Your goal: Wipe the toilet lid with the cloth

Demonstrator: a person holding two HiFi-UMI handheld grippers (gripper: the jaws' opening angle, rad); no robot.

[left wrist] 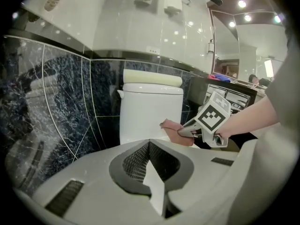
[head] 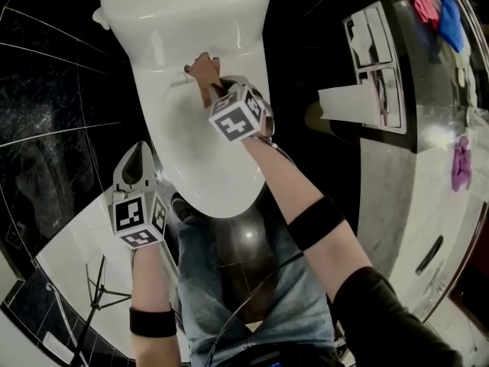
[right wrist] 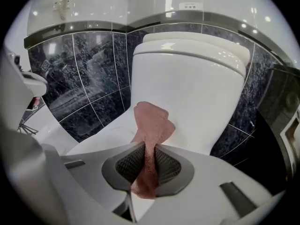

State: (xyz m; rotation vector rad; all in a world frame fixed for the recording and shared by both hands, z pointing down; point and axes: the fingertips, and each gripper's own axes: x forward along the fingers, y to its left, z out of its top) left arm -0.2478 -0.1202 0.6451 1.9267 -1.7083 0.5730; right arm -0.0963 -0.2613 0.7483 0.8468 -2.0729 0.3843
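Wiping in progress at the back of the toilet lid.

The right gripper [head: 206, 82] has its jaws pinched narrowly on the pink cloth [right wrist: 151, 125], top centre of the head view, where the toilet lid [head: 199, 159] meets the tank [head: 183, 14]. I'd judge most of the lid is left to wipe. The left gripper [head: 138, 155], jaws closed and empty, hangs lower left. Nothing blocks the lid. Coloured cloths [head: 451, 21] lie on the surface at upper right.

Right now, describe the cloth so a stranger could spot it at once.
Find the white toilet against the dark marbled wall tiles, then its closed lid. At the lid's back, near the tank, the right gripper pinches the cloth: a small dusty-pink rag, the only coloured, soft thing on that white porcelain.
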